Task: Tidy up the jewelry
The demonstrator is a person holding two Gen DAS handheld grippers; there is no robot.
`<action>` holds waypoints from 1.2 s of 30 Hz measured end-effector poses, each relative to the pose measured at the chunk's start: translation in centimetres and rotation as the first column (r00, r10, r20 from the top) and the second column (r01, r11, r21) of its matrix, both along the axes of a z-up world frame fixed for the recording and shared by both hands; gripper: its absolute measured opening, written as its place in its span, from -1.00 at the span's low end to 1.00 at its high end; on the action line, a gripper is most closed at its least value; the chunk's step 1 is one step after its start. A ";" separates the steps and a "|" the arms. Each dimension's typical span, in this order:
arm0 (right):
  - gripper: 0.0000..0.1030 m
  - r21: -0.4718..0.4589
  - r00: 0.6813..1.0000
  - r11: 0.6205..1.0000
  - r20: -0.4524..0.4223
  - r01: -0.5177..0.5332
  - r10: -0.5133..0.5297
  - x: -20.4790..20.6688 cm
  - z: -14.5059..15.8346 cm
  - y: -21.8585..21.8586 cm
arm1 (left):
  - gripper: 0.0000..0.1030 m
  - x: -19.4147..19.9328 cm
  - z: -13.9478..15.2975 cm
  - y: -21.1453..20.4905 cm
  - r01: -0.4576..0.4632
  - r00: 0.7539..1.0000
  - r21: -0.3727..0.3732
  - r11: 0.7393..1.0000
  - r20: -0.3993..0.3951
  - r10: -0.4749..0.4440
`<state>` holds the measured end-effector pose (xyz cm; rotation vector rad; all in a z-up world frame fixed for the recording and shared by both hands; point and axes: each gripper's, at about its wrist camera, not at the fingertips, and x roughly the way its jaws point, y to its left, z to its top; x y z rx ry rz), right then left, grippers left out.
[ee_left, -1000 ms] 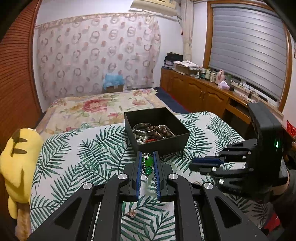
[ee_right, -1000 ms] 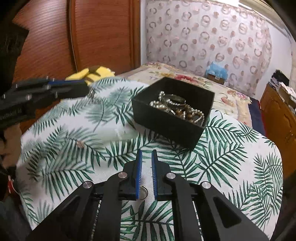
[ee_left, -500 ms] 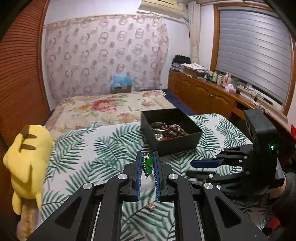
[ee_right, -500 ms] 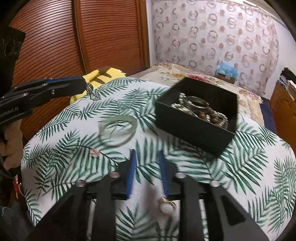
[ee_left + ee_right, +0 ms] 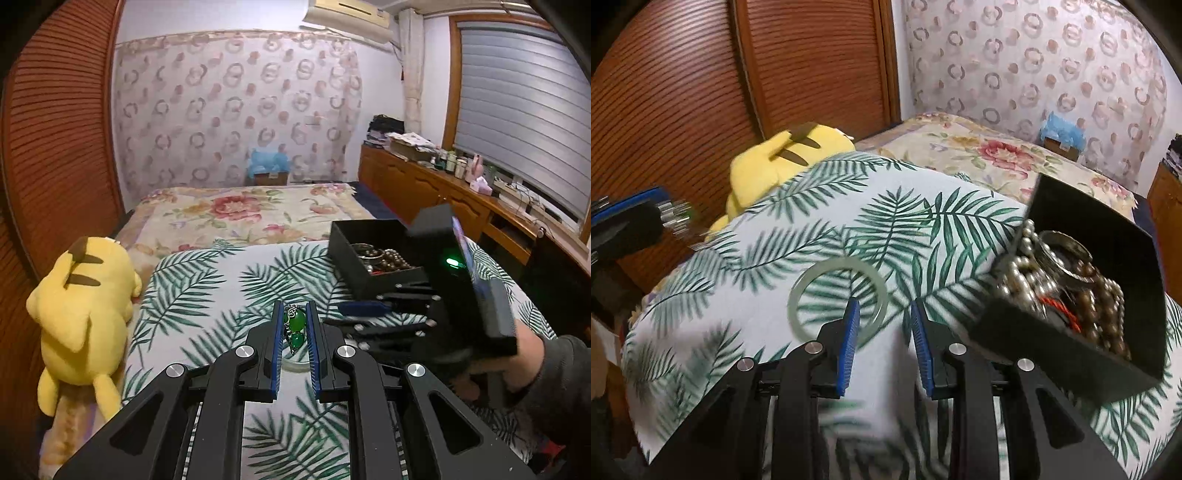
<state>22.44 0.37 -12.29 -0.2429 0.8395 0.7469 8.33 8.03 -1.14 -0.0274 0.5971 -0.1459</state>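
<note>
My left gripper (image 5: 293,314) is shut on a green stone pendant (image 5: 296,323) with a silver chain, held above the palm-leaf cloth (image 5: 207,295). In the right wrist view it shows blurred at the far left. My right gripper (image 5: 884,308) is open over a pale green bangle (image 5: 812,280) that lies flat on the cloth. The bangle's right rim shows in the gap between the fingers, and the pads do not press on it. A black box (image 5: 1108,236) heaped with beads and bangles sits just to the right. In the left wrist view a hand holds the right gripper (image 5: 351,317) in front of the box (image 5: 343,240).
A yellow plush toy (image 5: 81,306) leans at the left edge of the cloth. Behind lies a bed with a floral blanket (image 5: 240,210). Slatted wooden doors (image 5: 683,92) stand on the left. A wooden cabinet (image 5: 424,188) with clutter runs under the window.
My right gripper opened and swept left from a small ring to the pale green bangle. My left gripper drifted left with the pendant still in it, so the box now sits further right.
</note>
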 end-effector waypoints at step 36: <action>-0.83 -0.001 0.960 0.984 0.220 0.178 -0.173 2.4 7.6 -12.9 | -0.79 5.1 1.0 -4.9 0.097 0.995 0.002 0.995 0.008 -0.097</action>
